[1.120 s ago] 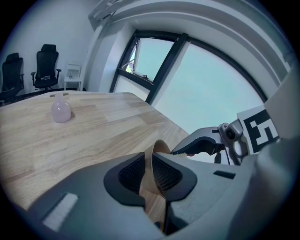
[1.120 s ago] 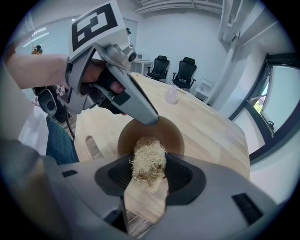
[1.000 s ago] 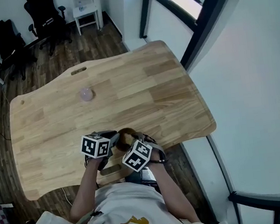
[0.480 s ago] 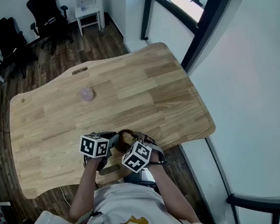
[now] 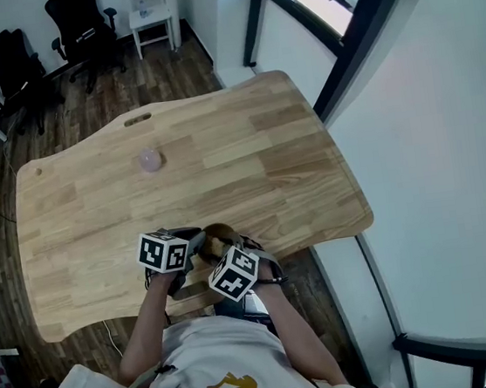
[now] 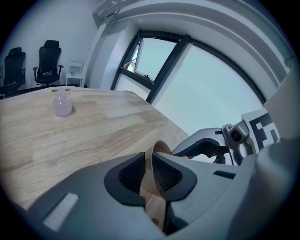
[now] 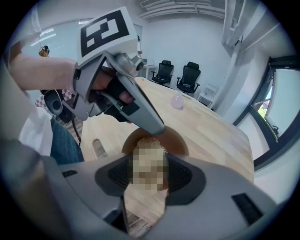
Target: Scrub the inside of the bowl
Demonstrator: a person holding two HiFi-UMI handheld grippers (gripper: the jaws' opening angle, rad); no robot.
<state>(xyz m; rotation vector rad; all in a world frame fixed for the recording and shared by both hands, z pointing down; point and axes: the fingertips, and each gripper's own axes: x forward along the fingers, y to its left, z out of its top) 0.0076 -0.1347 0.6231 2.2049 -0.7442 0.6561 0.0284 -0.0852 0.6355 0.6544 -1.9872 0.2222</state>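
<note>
Wood table (image 5: 246, 144), mostly bare. One small pale pink round thing (image 5: 149, 162) sits at 11 o'clock from the bowl, well apart from it; can't tell what it is. Black office chairs (image 5: 81, 24) and a white side table (image 5: 150, 20) stand on the dark floor beyond the table at 11–12 o'clock. A dark window frame (image 5: 355, 34) runs off at 1 o'clock.

Brown bowl (image 5: 219, 234) is at the table's 6 o'clock edge, right in front of the person. Left gripper (image 6: 149, 161) pinches the bowl's wall at the rim, one jaw on each face. Right gripper (image 7: 149, 171) is clamped on a tan fibrous scrubber (image 7: 149, 139), whose top end reaches into the bowl. In the right gripper view the left gripper's nose crosses the bowl rim at 11 o'clock and covers part of it.

Hard to see: in the head view both marker cubes (image 5: 164, 251) cover most of the bowl, so only a slice of rim shows. The scrubber is mostly blurred; only its frayed top is clear. Can't judge the bowl's tilt.
</note>
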